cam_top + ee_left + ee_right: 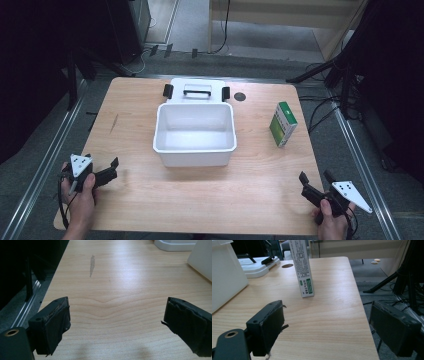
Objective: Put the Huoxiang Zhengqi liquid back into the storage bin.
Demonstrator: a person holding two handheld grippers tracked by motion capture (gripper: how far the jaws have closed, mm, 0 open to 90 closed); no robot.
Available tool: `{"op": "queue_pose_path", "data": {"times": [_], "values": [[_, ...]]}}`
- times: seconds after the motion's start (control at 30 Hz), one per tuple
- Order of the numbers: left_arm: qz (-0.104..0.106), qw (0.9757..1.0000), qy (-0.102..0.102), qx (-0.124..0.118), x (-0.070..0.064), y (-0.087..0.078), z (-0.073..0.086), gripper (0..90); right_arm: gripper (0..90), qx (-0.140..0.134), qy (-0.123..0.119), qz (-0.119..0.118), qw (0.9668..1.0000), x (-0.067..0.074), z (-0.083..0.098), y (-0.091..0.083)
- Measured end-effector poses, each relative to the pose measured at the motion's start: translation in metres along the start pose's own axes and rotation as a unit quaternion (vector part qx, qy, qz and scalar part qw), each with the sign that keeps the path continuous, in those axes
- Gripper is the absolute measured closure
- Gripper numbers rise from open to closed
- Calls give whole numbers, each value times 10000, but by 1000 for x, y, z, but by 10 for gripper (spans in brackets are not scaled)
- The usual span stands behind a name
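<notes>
The green-and-white carton point(283, 123) stands upright on the table point(200, 200) right of the white bin point(195, 134), ahead of the empty, open right gripper point(315, 181), which is nearer than the equally open left gripper point(109, 167)

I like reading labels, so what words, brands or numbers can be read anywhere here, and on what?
Green and white carton: dense print and a green panel with white characters, too small and blurred to read.
White tub, lid behind it, table: no writing.
</notes>
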State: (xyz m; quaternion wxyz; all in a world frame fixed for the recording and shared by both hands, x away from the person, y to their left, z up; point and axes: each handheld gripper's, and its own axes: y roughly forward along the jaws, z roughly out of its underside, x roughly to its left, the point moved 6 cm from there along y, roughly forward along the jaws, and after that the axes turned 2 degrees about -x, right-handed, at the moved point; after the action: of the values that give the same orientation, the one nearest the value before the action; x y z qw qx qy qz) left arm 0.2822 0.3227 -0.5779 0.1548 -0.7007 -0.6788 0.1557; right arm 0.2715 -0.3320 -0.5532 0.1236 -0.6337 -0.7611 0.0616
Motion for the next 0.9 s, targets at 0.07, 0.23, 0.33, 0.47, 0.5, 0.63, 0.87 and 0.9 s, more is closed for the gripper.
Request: {"op": "queue_pose_path", "data": {"times": [0.07,0.23,0.33,0.47,0.5,0.63,0.87,0.9], "values": [[-5,10000,-7,1,0,0,0,70,128,-29,-25,6,10000,0,-3,-1],[-12,10000,6,-2,0,0,0,70,133,-211,20,-11,9998,2,-15,-5],[-9,10000,5,-6,0,0,0,70,135,-319,-31,-47,9995,5,-25,-8],[10,10000,-54,6,1,0,0,70,135,-589,-94,-92,9982,12,-44,-13],[13,10000,-51,4,1,0,0,70,134,-632,-88,-99,9979,14,-48,-13],[13,10000,-66,-23,2,0,0,70,134,-722,-160,-72,9972,21,-59,-14],[14,10000,-90,-29,2,0,0,70,199,-790,-217,-72,9966,28,-69,-6],[13,10000,-88,-27,2,0,0,70,203,-821,-302,-62,9961,29,-73,-5]]}}
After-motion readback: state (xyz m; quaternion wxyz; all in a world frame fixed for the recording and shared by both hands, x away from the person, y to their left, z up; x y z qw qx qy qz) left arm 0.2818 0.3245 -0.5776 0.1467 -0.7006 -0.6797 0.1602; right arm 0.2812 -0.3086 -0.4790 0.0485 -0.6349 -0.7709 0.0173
